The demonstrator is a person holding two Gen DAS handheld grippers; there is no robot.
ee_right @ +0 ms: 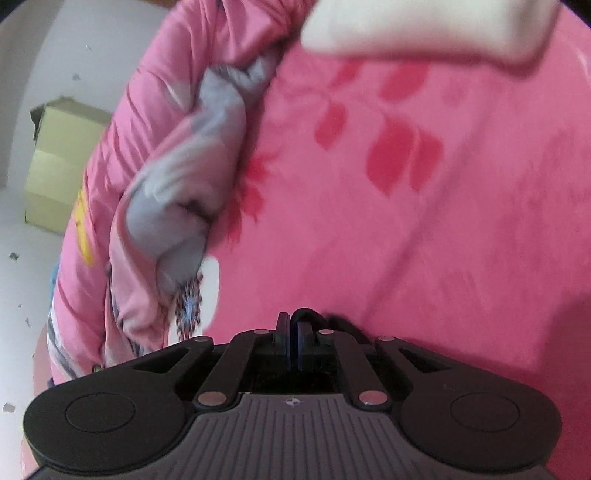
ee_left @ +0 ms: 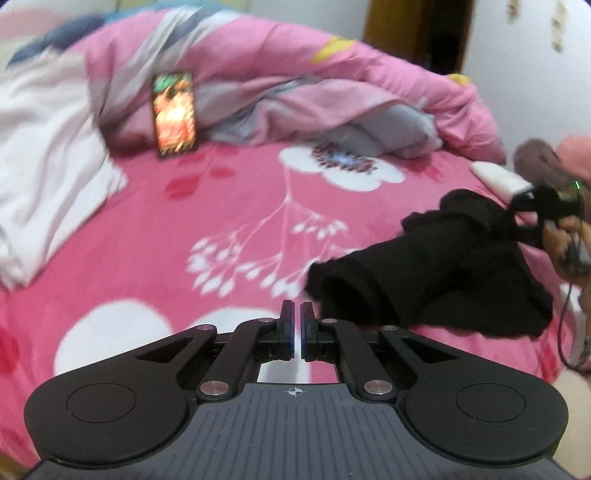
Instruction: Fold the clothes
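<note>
Tongs, count two. Left tongs (ee_left: 297, 325): fingers pressed nearly together with only a narrow slit between the pads, nothing gripped, poised above the bed (ee_left: 155, 236). Right tongs (ee_right: 294, 334): fingers pressed together on a fold of black cloth, visible at the tips in the right wrist view; also seen at the right edge of the left wrist view, in a hand (ee_left: 570, 243).

Black garment (ee_left: 436, 269), count one. Bunched and partly rolled on the pink bedspread, to the right of and just ahead of the left tongs, nearest edge close beside the left tongs' tips but apart from them. Far end drawn up toward the right tongs.

Phone (ee_left: 174, 113), count one. Screen lit with a blurred coloured picture, propped upright against the quilt (ee_left: 295, 66) at the far side of the bed. No text readable.

Quilt, count one: pink with grey-blue lining, heaped along the far edge. White cloth (ee_left: 44, 177), count one, heaped at far left. White folded item (ee_right: 424, 29), count one, flat on the bed ahead of the right tongs. Cardboard box (ee_right: 62, 158), count one, on the floor beyond the bed. No brands, labels or legible writing anywhere; both views motion-blurred.
</note>
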